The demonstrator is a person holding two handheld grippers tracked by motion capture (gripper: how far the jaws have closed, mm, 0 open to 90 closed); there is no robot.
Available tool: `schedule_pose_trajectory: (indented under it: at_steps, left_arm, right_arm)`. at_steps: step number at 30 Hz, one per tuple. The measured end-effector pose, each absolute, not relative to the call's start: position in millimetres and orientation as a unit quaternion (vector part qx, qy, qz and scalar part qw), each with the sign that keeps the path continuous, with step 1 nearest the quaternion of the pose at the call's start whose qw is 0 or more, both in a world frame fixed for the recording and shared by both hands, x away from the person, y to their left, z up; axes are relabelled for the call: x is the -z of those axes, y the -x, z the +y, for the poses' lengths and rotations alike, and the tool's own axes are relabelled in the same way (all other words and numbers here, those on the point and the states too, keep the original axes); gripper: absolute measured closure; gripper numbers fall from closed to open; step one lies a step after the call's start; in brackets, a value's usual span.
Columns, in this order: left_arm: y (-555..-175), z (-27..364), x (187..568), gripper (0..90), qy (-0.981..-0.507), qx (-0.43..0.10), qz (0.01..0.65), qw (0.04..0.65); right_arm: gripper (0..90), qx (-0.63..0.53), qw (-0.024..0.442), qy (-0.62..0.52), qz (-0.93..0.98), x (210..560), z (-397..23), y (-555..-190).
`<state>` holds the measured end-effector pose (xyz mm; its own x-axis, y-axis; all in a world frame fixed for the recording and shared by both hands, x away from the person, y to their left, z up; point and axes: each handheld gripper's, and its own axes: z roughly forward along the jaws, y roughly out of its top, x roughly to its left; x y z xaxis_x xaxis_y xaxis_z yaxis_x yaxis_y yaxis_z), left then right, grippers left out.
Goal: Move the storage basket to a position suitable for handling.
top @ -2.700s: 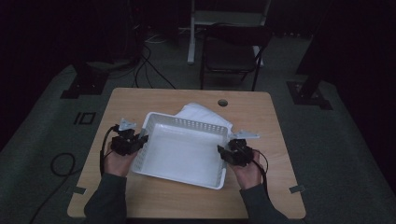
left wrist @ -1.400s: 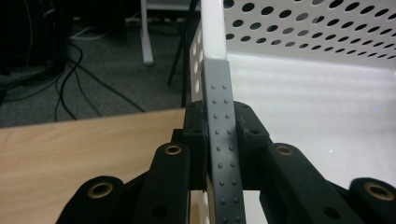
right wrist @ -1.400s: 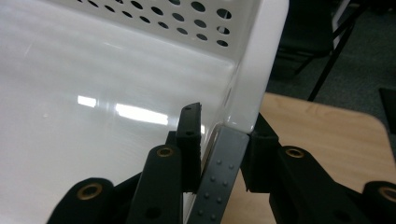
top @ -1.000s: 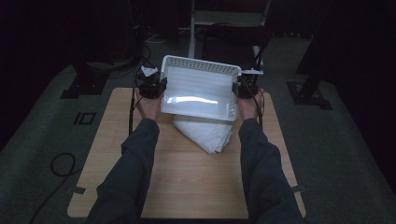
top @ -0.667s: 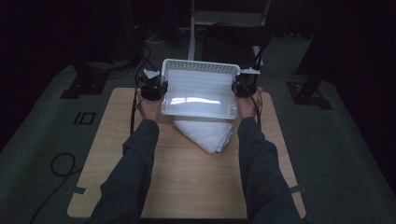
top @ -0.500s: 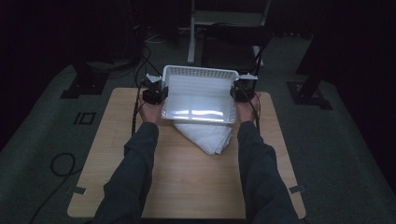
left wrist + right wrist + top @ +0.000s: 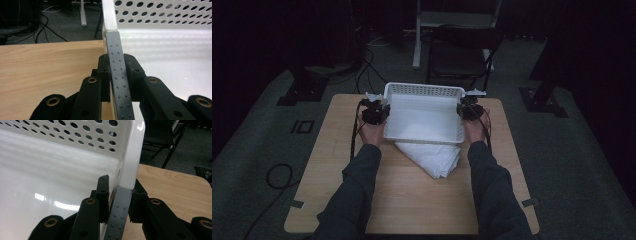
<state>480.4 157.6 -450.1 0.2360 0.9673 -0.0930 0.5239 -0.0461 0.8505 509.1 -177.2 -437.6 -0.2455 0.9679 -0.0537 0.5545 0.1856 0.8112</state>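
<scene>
A white plastic basket (image 7: pixel 424 90) with perforated walls is held over the far half of the wooden table (image 7: pixel 327 150). My left gripper (image 7: pixel 377 113) is shut on the basket's left rim, where a grey studded strip (image 7: pixel 117 75) sits between the jaws. My right gripper (image 7: pixel 468 110) is shut on the right rim, also over a grey strip (image 7: pixel 118 217). A folded white cloth (image 7: pixel 434 159) lies on the table, partly under the basket's near edge. The basket's inside (image 7: pixel 170 57) is bare and glossy.
A dark chair (image 7: pixel 462 55) and a white stand (image 7: pixel 417 45) are on the floor behind the table. Cables (image 7: pixel 362 60) trail over the carpet at the back left. Bare tabletop lies in front of the cloth.
Both grippers have carried the basket from the table's middle to its far edge and, over the last second, lowered it toward the table. The cloth once behind the basket now lies in front.
</scene>
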Motion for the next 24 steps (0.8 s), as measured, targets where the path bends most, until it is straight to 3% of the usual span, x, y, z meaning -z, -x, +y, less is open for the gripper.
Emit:
schedule_pose_trajectory:
  at_steps: [18, 24]
  left_arm:
    - [-427, 161, 446, 76.6, -0.692, -0.254, 0.574, 0.355]
    - [-432, 161, 422, 76.9, -0.686, -0.250, 0.574, 0.370]
  right_arm:
    - [74.1, -0.315, 0.252, -0.549, 0.732, 440, -169, -458]
    - [74.4, -0.323, 0.264, -0.547, 0.726, 417, -171, -455]
